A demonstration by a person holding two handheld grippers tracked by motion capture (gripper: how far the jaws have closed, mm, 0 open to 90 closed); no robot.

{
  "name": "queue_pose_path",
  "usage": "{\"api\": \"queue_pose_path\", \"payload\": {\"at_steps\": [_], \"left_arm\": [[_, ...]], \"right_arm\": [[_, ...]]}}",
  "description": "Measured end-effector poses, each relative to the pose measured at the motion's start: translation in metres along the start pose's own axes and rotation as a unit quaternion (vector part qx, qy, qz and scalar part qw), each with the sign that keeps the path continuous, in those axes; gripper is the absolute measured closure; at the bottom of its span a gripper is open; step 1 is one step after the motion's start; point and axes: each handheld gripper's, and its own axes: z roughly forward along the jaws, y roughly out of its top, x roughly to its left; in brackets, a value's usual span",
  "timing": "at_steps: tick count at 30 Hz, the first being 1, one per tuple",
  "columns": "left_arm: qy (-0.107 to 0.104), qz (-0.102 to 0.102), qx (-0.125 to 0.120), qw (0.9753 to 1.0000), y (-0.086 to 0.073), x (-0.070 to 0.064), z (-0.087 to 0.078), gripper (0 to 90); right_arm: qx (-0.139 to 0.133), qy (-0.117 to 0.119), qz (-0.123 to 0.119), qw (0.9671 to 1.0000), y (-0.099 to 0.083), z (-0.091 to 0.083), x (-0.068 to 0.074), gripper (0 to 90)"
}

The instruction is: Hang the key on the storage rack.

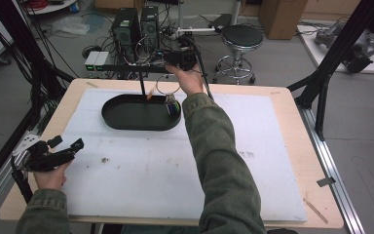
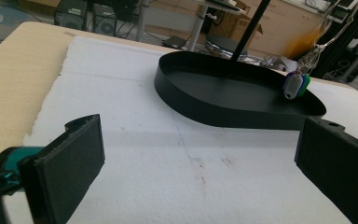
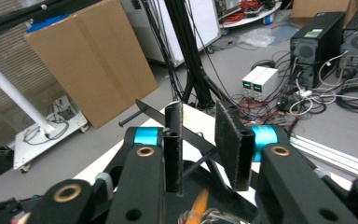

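Metal and plastic together: a bunch of keys (image 1: 172,105) with blue, white and green tags hangs on a wire ring (image 1: 168,87) just under the person's right hand, above the far right end of a black oval tray (image 1: 126,124). In the left gripper view the tags (image 2: 296,86) dangle close to the tray's wall (image 2: 191,100); whether they touch it cannot be told.

The bunch looks light and loose. It should swing and chatter when moved, and its smooth tags offer a poor hold. The stiff ring is probably the better place to take it, pinched across the wire so the tags hang free below.

The right gripper (image 1: 182,58) is held high at the end of an outstretched, sleeved arm, beside the horizontal bar (image 1: 126,68) of a thin stand whose post (image 1: 141,85) rises from the tray. In its own view, the right gripper (image 3: 200,140) has its jaws standing apart with nothing between the pads. The ring and an orange piece show blurred below them, and what carries the ring cannot be told.

The left gripper (image 1: 68,143) rests low at the near left corner of the bench (image 1: 292,112), over the white foam sheet (image 1: 141,165). It is released, jaws spread wide, well apart from the tray and pointed toward it.
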Motion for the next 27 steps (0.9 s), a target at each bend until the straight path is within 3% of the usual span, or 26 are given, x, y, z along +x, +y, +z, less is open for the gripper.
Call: {"api": "queue_pose_path", "payload": {"at_steps": [1,2,3,5,6,8,9,10,14,15,18,23,27], "left_arm": [[0.000,0.000,-0.001,1.0000,0.000,0.000,0.000,1.9],[0.001,0.000,-0.001,1.0000,0.000,0.000,0.000,1.8],[0.001,0.000,-0.001,1.0000,0.000,0.000,0.000,1.8],[0.003,0.002,0.000,1.0000,0.000,-0.001,0.000,1.9],[0.004,0.004,0.000,1.0000,0.000,0.000,0.000,1.8],[0.005,0.003,0.000,1.0000,0.000,0.000,0.000,1.9],[0.005,0.003,0.000,1.0000,0.000,0.000,0.000,1.9],[0.005,0.003,0.000,1.0000,0.000,0.000,0.000,1.8],[0.004,0.004,0.001,1.0000,0.000,0.000,0.000,1.9],[0.003,0.004,0.001,1.0000,0.000,0.000,0.000,1.9],[0.003,0.004,0.001,1.0000,0.000,0.000,0.000,1.9],[0.003,0.004,0.001,1.0000,0.000,0.000,0.000,1.9],[-0.001,0.007,0.003,1.0000,0.000,-0.002,0.000,1.9]], "right_arm": [[0.000,-0.002,-0.001,1.0000,-0.001,-0.002,0.000,66.0],[-0.001,-0.006,0.000,1.0000,-0.002,-0.005,-0.002,56.1],[-0.001,-0.006,0.000,1.0000,-0.002,-0.005,-0.002,56.1],[-0.003,-0.011,-0.009,0.9999,-0.003,-0.007,-0.001,37.8],[0.005,-0.028,-0.026,0.9993,-0.003,-0.009,0.002,25.7],[0.014,-0.050,-0.042,0.9978,-0.003,-0.011,0.006,17.6],[0.014,-0.050,-0.042,0.9978,-0.003,-0.011,0.006,17.6],[0.026,-0.052,-0.048,0.9972,-0.003,-0.013,0.009,9.9],[0.044,-0.038,-0.047,0.9972,-0.003,-0.014,0.010,6.4],[0.050,-0.037,-0.049,0.9969,-0.004,-0.014,0.011,0.4],[0.071,-0.042,-0.064,0.9946,-0.005,-0.015,0.013,0.4],[0.072,-0.055,-0.091,0.9917,-0.006,-0.022,0.019,0.4],[0.069,-0.058,-0.093,0.9917,-0.013,-0.033,0.018,0.5]]}}
